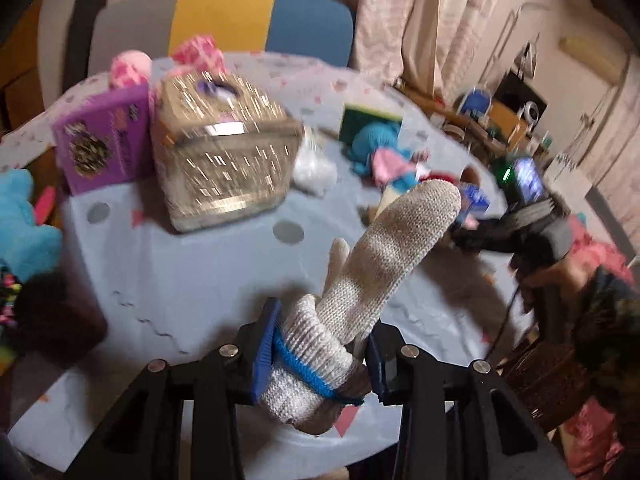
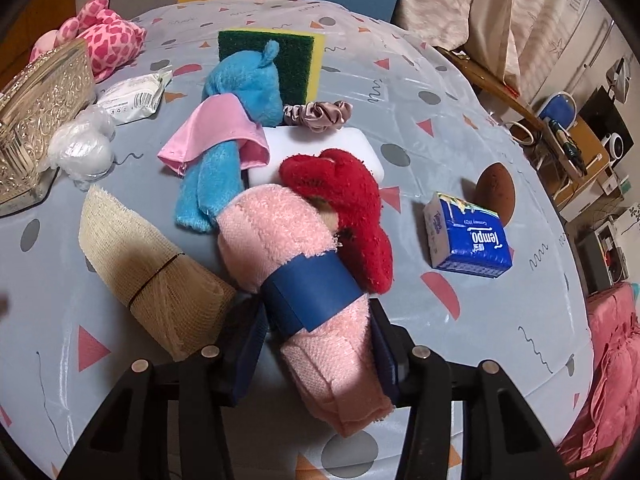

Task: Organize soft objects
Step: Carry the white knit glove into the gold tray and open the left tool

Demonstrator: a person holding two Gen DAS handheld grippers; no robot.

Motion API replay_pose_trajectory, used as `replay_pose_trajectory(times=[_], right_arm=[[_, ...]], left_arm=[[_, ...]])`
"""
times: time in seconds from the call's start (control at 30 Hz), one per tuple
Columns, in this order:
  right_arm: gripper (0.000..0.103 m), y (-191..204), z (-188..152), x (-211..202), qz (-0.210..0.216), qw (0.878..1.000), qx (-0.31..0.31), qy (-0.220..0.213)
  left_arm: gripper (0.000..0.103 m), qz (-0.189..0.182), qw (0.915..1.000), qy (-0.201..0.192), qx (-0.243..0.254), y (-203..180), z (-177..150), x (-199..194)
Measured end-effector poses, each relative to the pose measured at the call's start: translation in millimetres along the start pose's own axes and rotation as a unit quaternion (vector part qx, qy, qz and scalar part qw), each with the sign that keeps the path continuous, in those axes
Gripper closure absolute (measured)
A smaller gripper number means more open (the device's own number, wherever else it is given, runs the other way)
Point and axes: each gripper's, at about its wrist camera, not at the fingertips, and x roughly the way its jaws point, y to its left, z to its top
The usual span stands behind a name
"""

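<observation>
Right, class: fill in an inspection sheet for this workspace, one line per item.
Surface: round table, patterned grey cloth.
Job's things: white knit glove; rolled pink towel with blue band; red plush; blue plush.
Clutter: tissue pack, sponge, scrunchie, gauze roll, ornate box.
Grippers: left tongs shut on glove; right tongs around towel.
Cables: nothing seen.
Surroundings: chair, curtains.
</observation>
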Motion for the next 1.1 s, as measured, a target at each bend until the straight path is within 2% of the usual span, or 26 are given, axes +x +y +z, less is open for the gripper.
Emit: replay_pose_trajectory(times=[0.17,0.27,0.33,0.4,0.5,0.6,0.77,0.93,1.1], right_arm=[[0.054,4,-2,0,-0.009,1.000,-0.011,-0.008],[0.055,6,-4,-2,-0.012,1.000,-0.016,-0.012],[0.056,6,-4,-2,-0.014,1.000,-0.019,-0.013],[0.056,7,-4,-2,-0.015,1.000,-0.022,-0.014],[0.056,8,-5,-3,-0.018,0.999,-0.024,-0.015],[0.056,9,-5,-3,-0.019,0.999,-0.024,-0.014],[0.056,6,-5,-3,-0.013,1.000,-0.021,-0.013],[0.056,5,-5,-2,-0.012,1.000,-0.017,-0.013],[0.056,6,-6,-2,-0.015,1.000,-0.020,-0.016]], left_arm=[[0.064,0.001,0.9971,-0.060,-0.048,27,13,-57],[0.064,0.025,0.9924,-0.091,-0.079,51,20,-88],[0.063,0.058,0.9868,-0.113,-0.100,75,25,-110],[0.063,0.104,0.9788,-0.124,-0.125,102,27,-127],[0.063,0.178,0.9611,-0.131,-0.165,152,23,-148],[0.063,0.234,0.9447,-0.129,-0.190,189,14,-162],[0.063,0.288,0.9251,-0.120,-0.216,224,-1,-172],[0.063,0.309,0.9174,-0.123,-0.219,229,-15,-175],[0.063,0.311,0.9200,-0.123,-0.205,226,-12,-174]])
